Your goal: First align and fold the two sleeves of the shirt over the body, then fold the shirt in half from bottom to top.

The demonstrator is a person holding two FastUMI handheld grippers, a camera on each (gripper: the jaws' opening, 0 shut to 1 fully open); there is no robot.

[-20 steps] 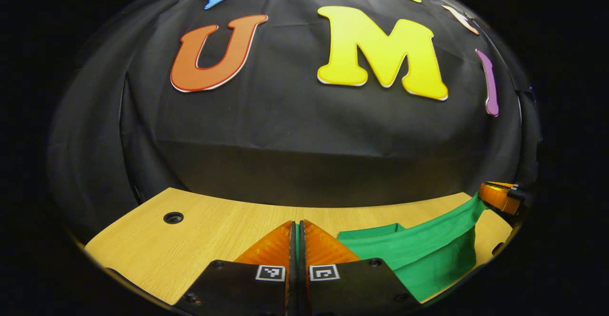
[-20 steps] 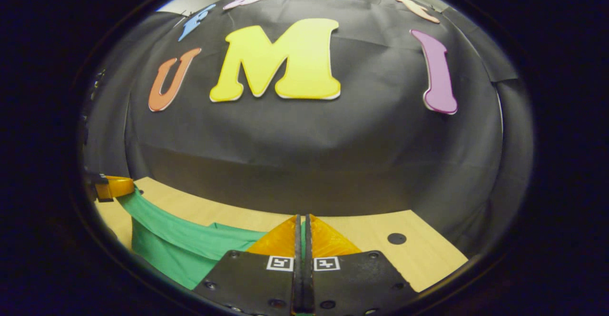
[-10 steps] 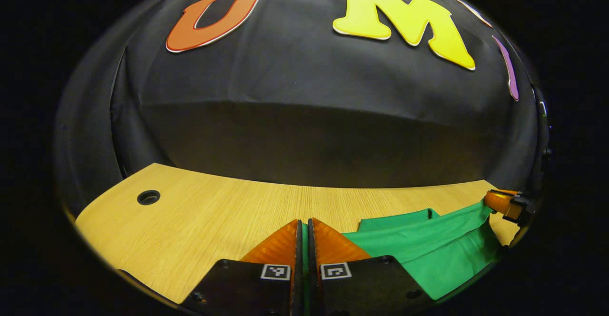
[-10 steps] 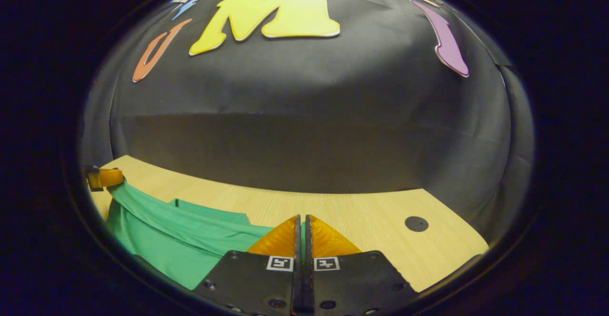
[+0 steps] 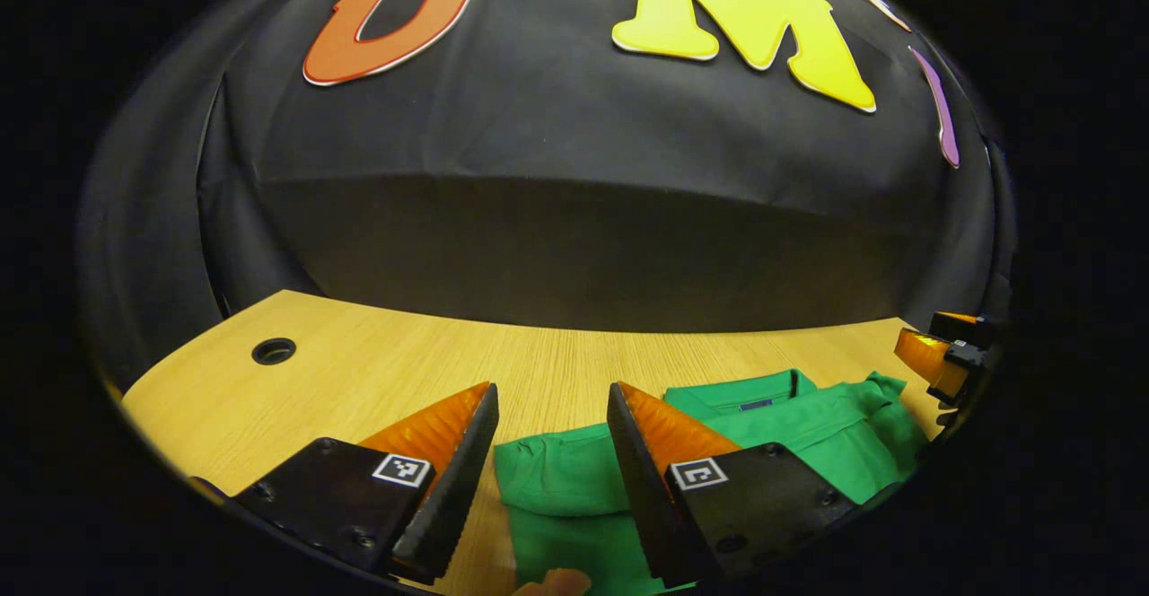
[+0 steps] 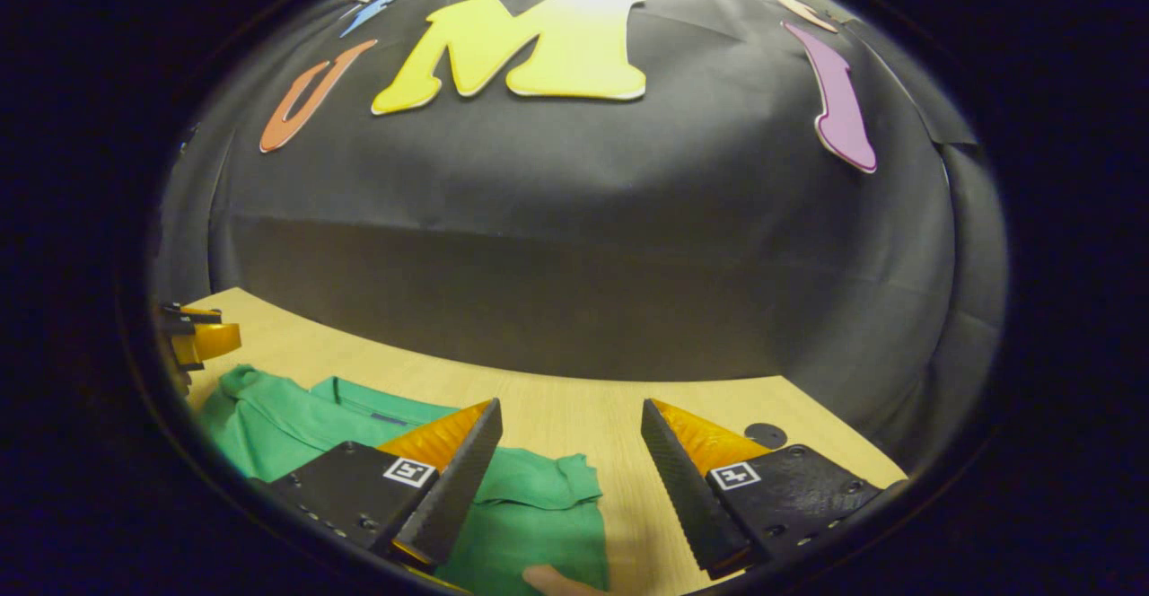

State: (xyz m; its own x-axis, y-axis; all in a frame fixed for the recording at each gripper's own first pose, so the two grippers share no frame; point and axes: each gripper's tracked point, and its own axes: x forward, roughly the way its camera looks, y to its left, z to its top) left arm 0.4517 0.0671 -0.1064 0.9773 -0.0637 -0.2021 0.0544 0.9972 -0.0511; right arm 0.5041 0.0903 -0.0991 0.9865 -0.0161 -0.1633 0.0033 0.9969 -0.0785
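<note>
A green shirt [image 5: 556, 488] lies flat on the wooden table [image 5: 377, 372], its collar [image 5: 754, 394] toward the booth wall. My left gripper [image 5: 552, 391] is open just above the shirt's near left corner, with nothing between its fingers. In the right gripper view the shirt [image 6: 539, 506] spreads from the lower left to below my right gripper [image 6: 571, 407], which is open over the shirt's right corner. The right gripper [image 5: 938, 354] shows at the right edge of the left gripper view. The left gripper [image 6: 202, 340] sits at the left edge of the right gripper view.
The black cloth wall stands right behind the table's far edge. A round cable hole [image 5: 274, 351] is in the table's far left, another hole [image 6: 765, 434] at the far right. A person's fingertip [image 5: 552, 582] shows at the bottom edge.
Both grippers were shut on a stretched edge of the shirt. Now both are open, and the shirt has dropped flat onto the table.
</note>
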